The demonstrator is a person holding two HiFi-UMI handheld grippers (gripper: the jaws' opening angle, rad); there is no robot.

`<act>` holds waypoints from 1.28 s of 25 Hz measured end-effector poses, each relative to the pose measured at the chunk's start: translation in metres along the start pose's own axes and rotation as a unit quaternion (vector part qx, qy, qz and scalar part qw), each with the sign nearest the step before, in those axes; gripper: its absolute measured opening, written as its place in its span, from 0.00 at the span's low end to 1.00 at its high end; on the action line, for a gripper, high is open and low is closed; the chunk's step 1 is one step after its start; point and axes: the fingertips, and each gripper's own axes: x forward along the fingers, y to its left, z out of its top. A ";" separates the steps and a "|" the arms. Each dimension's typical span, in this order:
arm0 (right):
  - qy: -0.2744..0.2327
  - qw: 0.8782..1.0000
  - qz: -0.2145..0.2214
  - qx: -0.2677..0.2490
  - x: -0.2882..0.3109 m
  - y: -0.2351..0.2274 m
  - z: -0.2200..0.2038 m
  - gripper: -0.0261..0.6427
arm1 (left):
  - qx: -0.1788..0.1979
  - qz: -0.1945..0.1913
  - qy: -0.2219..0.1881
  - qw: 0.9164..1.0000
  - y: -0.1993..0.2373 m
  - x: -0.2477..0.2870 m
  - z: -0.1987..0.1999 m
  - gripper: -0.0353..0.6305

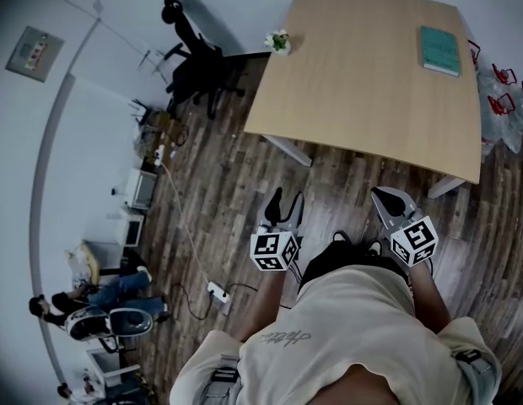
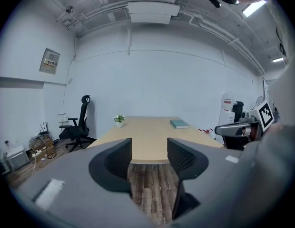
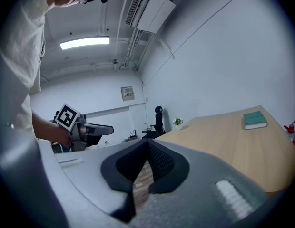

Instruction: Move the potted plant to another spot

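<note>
A small potted plant (image 1: 278, 41) with green leaves in a white pot stands at the far left corner of the light wooden table (image 1: 363, 83). It also shows far off in the left gripper view as the plant (image 2: 119, 120) and in the right gripper view as the plant (image 3: 178, 122). Both grippers are held over the wood floor, short of the table's near edge and far from the plant. My left gripper (image 1: 284, 201) (image 2: 149, 148) is open, with nothing between its jaws. My right gripper (image 1: 388, 197) (image 3: 146, 144) is shut on nothing.
A teal book (image 1: 439, 51) lies at the table's far right. A black office chair (image 1: 198, 66) stands left of the table by the wall. Red-framed items (image 1: 502, 91) sit past the right edge. A power strip (image 1: 218, 292) and cable lie on the floor; a person (image 1: 93, 298) sits at lower left.
</note>
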 end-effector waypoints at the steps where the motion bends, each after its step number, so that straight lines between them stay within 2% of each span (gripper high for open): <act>1: 0.002 1.000 0.004 0.002 0.002 0.002 -0.001 0.04 | 0.006 0.003 0.003 1.000 0.002 -0.004 0.000 0.46; 3: 0.004 1.000 0.011 0.003 0.008 0.006 -0.002 0.04 | 0.010 0.005 0.010 1.000 0.006 -0.010 -0.003 0.56; 8: 0.012 1.000 0.023 0.004 0.024 0.017 -0.010 0.04 | -0.007 0.011 0.024 1.000 0.020 -0.017 -0.020 0.61; 13: 0.033 0.999 0.024 0.003 0.034 0.022 -0.019 0.05 | -0.024 0.004 0.032 0.999 0.029 -0.007 -0.030 0.61; 18: 0.044 0.999 0.017 -0.014 0.046 0.012 -0.013 0.04 | -0.046 -0.026 0.034 0.998 0.027 0.030 -0.034 0.61; 21: 0.069 0.997 0.010 -0.030 0.050 0.012 -0.019 0.04 | -0.058 -0.035 0.030 0.997 0.024 0.046 -0.034 0.60; 24: 0.078 0.996 0.010 -0.033 0.057 0.007 -0.013 0.05 | -0.050 -0.038 0.023 0.998 0.027 0.060 -0.032 0.60; 28: 0.063 0.998 -0.008 -0.019 0.079 -0.013 0.013 0.04 | -0.047 -0.038 0.018 0.998 0.049 0.081 -0.024 0.60; 32: 0.073 0.996 -0.024 -0.050 0.111 -0.023 0.032 0.04 | -0.047 -0.037 0.015 0.998 0.088 0.096 -0.014 0.59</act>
